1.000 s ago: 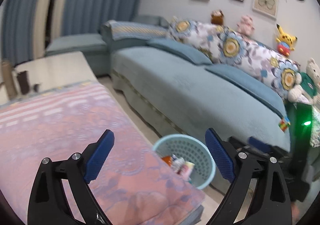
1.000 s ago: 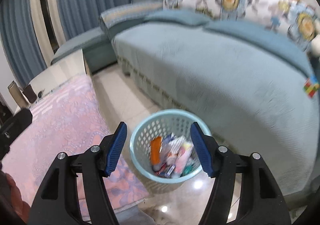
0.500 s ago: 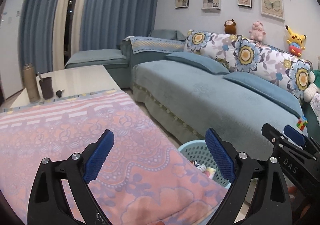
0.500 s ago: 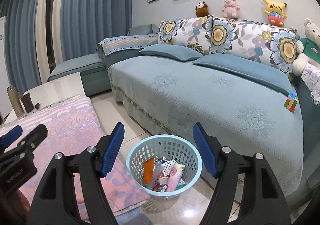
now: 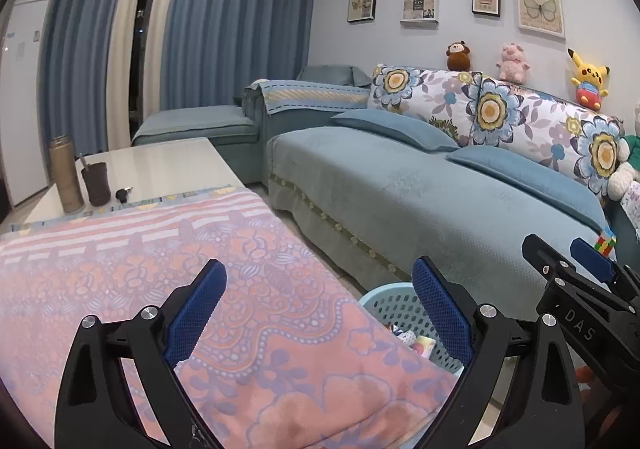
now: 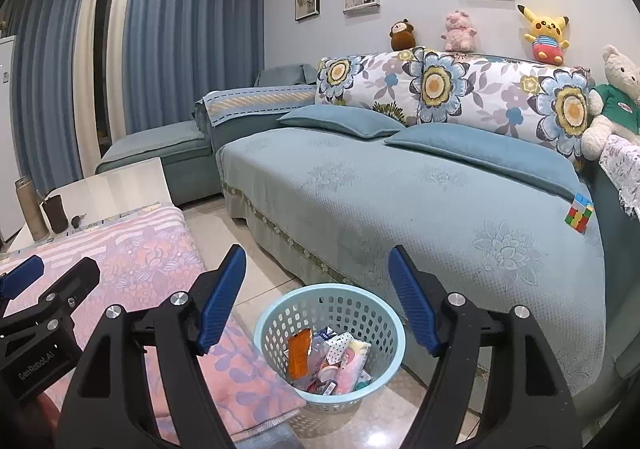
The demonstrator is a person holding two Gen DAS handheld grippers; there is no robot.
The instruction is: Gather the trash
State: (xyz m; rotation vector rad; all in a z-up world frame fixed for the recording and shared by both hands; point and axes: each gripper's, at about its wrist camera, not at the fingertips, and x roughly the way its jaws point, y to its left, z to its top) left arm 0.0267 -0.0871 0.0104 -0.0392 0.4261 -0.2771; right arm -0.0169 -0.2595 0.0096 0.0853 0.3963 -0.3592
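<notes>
A light blue plastic basket (image 6: 382,313) stands on the floor between the table and the sofa. It holds several wrappers and packets of trash (image 6: 326,359). My right gripper (image 6: 318,299) is open and empty, raised above and just in front of the basket. My left gripper (image 5: 318,313) is open and empty over the pink patterned tablecloth (image 5: 120,261); the basket's rim (image 5: 384,291) shows behind its right finger. The right gripper shows at the right edge of the left wrist view (image 5: 576,269). The left gripper shows at the left edge of the right wrist view (image 6: 44,281).
A blue sofa (image 6: 400,201) with floral cushions, plush toys and a colour cube (image 6: 578,215) runs behind the basket. At the table's far end stand a bronze flask (image 5: 66,173), a dark cup (image 5: 96,183) and keys (image 5: 123,193). Tiled floor lies around the basket.
Both grippers have tilted up and drawn back from the basket, so the views show more of the room and wall. Both stay open and empty.
</notes>
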